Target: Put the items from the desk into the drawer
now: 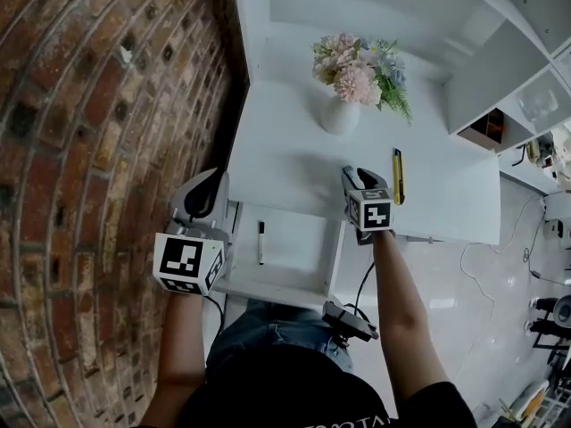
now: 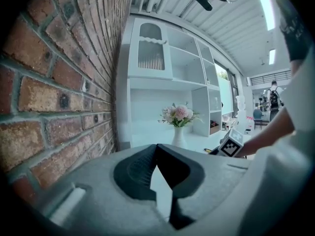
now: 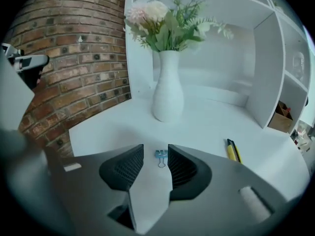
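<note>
A small blue binder clip [image 3: 161,157] lies on the white desk [image 1: 285,159], just ahead of my right gripper [image 3: 155,151] and in line with the gap between its open jaws, which do not touch it. In the head view the right gripper [image 1: 356,176] hides the clip. A yellow utility knife [image 1: 397,176] lies on the desk just right of that gripper. Below the desk edge, the open white drawer [image 1: 333,259] holds a black pen [image 1: 260,242]. My left gripper [image 1: 214,180] hangs at the drawer's left side. Its jaws [image 2: 156,147] meet at the tips with nothing seen between them.
A white vase of pink and blue flowers [image 1: 340,114] stands at the back of the desk. A brick wall [image 1: 98,150] runs along the left. White shelving [image 1: 500,87] stands to the right. The person's legs [image 1: 268,337] are under the drawer's front.
</note>
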The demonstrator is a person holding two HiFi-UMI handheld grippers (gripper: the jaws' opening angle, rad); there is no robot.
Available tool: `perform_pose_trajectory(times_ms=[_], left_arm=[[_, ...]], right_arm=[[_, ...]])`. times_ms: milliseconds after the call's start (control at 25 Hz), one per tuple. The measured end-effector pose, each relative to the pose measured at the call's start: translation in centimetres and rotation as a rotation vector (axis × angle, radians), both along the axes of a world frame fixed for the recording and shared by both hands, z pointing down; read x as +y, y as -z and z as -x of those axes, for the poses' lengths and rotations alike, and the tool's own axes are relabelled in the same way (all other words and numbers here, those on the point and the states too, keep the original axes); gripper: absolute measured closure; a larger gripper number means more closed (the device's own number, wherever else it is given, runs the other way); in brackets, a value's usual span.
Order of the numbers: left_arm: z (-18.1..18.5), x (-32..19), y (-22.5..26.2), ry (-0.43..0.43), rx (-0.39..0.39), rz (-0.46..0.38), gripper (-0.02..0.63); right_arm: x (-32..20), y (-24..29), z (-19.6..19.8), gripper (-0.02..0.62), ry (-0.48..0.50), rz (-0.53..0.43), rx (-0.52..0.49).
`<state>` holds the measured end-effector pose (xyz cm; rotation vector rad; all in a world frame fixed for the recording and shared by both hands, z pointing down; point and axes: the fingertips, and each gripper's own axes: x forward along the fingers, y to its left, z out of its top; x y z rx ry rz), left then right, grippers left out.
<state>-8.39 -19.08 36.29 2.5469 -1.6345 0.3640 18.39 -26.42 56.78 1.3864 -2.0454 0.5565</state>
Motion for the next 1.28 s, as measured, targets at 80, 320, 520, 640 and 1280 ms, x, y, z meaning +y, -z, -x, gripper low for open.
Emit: perform_pose_trajectory(times_ms=[80,320,520,640,1280], left_arm=[[0.0,-0.1,-0.2,0.003,-0.003,0.006,0.607],[0.5,0.0,-0.5,0.019,-0.010,0.018,0.607],[0.9,0.5,-0.4,0.025,-0.019,0.021,0.607],[1.1,0.6,-0.3,0.024,-0.017,0.015,0.607],[1.5,1.7,1.0,-0.010,0.060,-0.032,0.607]], right_arm=[[-0.4,-1.2,0.0,0.431,0.007,0.045,0.012],[-1.3,-4.0,-0.4,0.431,-0.007,0.142,0.029],[-0.9,-4.2,-0.1,0.482,-0.013,0.163,-0.013],[-0.5,-3.7,0.5,0.482,0.011,0.151,-0.023],[6.1,4.9,3.7,0.482,0.069,-0.037,-0.029]])
